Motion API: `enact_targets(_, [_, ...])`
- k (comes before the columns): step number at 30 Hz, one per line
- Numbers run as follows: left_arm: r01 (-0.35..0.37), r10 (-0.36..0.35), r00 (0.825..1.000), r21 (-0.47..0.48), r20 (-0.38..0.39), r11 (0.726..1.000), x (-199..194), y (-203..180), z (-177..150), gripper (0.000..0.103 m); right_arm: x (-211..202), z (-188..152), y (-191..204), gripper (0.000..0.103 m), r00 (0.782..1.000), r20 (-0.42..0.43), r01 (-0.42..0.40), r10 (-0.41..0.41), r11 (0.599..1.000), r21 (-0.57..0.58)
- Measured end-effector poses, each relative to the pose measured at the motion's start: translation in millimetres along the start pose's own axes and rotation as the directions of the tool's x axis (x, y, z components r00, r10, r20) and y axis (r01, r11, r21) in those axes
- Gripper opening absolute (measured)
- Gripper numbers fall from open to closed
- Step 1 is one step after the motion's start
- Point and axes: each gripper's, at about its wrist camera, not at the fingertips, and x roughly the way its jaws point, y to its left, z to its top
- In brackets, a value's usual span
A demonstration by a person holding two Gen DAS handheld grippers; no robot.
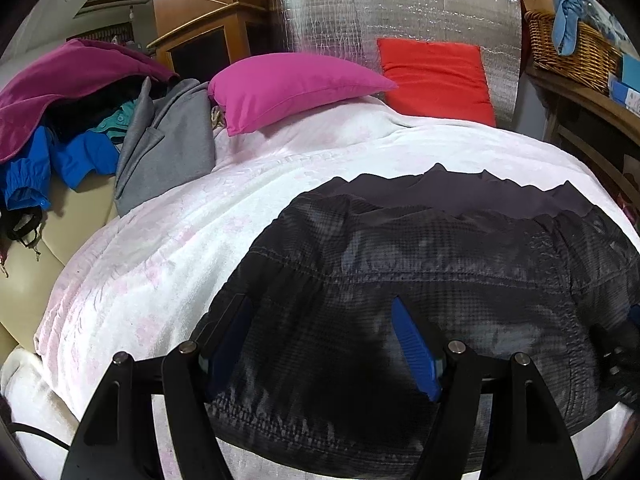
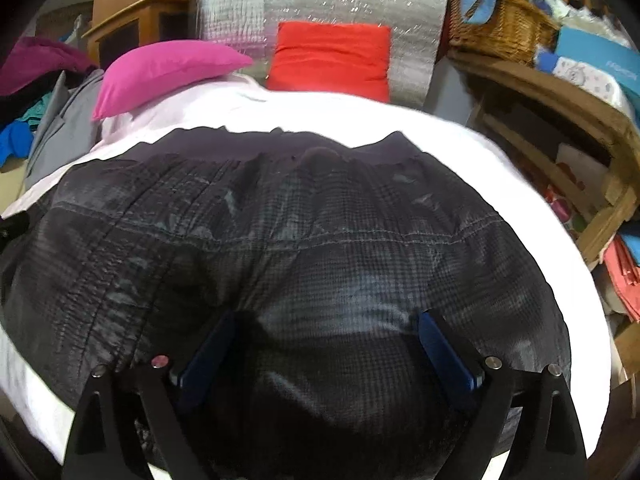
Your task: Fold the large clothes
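Dark quilted checked jacket [image 2: 304, 248] is spread flat on white-blanketed bed [image 1: 160, 248], centred for folding. Left claw [image 1: 320, 344] and right claw [image 2: 324, 344] are held released above near hem, nothing gripped; hem grasp judged next. Pillows, clothes pile kept clear aside.

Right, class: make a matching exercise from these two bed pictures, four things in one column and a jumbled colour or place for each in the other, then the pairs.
Things:
1. quilted jacket
2. flat pillow
3. upright cushion
4. wicker basket

Descriptions:
A. red, against the silver panel
B. on the wooden shelf at right
C. dark plaid, spread on the white blanket
D. pink, at the head of the bed

Pairs: 1-C, 2-D, 3-A, 4-B
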Motion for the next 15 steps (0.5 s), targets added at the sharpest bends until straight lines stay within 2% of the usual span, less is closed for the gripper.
enact_targets(1, [-0.002,0.002,1.000,0.000,0.002,1.000,0,1,0,0.073,-4,3,-6,0.094,1.000,0.001,-0.018,0.018,1.000,0.024])
enact_targets(3, [-0.007,0.007,1.000,0.001,0.006,1.000,-1,2,0,0.073,-21,7,-22,0.094,0.995,0.083,-0.064,0.055,0.992,0.105])
enact_targets(4, [-0.010,0.010,1.000,0.001,0.008,1.000,-1,3,0,0.073,-35,9,-31,0.094,0.988,0.147,-0.060,0.041,0.990,0.128])
enact_targets(5, [-0.012,0.012,1.000,0.000,0.009,1.000,-1,4,0,0.073,-40,11,-36,0.093,0.985,0.174,-0.044,0.021,0.991,0.130])
enact_targets(6, [-0.014,0.014,1.000,-0.001,0.010,1.000,-1,5,0,0.073,-43,12,-41,0.087,0.982,0.189,-0.026,0.000,0.991,0.133])
enact_targets(7, [-0.016,0.016,1.000,-0.002,0.010,1.000,-1,6,0,0.073,-43,12,-45,0.083,0.983,0.186,-0.020,-0.006,0.990,0.140])
enact_targets(8, [-0.018,0.018,1.000,-0.002,0.010,1.000,-1,6,0,0.073,-37,12,-52,0.074,0.988,0.154,-0.040,0.015,0.986,0.160])
enact_targets(9, [-0.019,0.019,1.000,-0.002,0.010,1.000,-1,7,0,0.073,-29,12,-57,0.071,0.992,0.118,-0.064,0.042,0.980,0.187])
enact_targets(10, [-0.019,0.019,1.000,-0.003,0.010,1.000,-1,8,0,0.073,-19,9,-64,0.070,0.995,0.069,-0.091,0.077,0.967,0.238])
enact_targets(12, [-0.017,0.018,1.000,-0.006,0.012,1.000,-2,8,0,0.073,-7,7,-70,0.070,0.996,0.016,-0.093,0.092,0.957,0.273])
enact_targets(15, [-0.019,0.019,1.000,-0.003,0.017,1.000,-3,9,0,0.073,-4,8,-63,0.070,0.998,-0.003,-0.057,0.060,0.974,0.219])
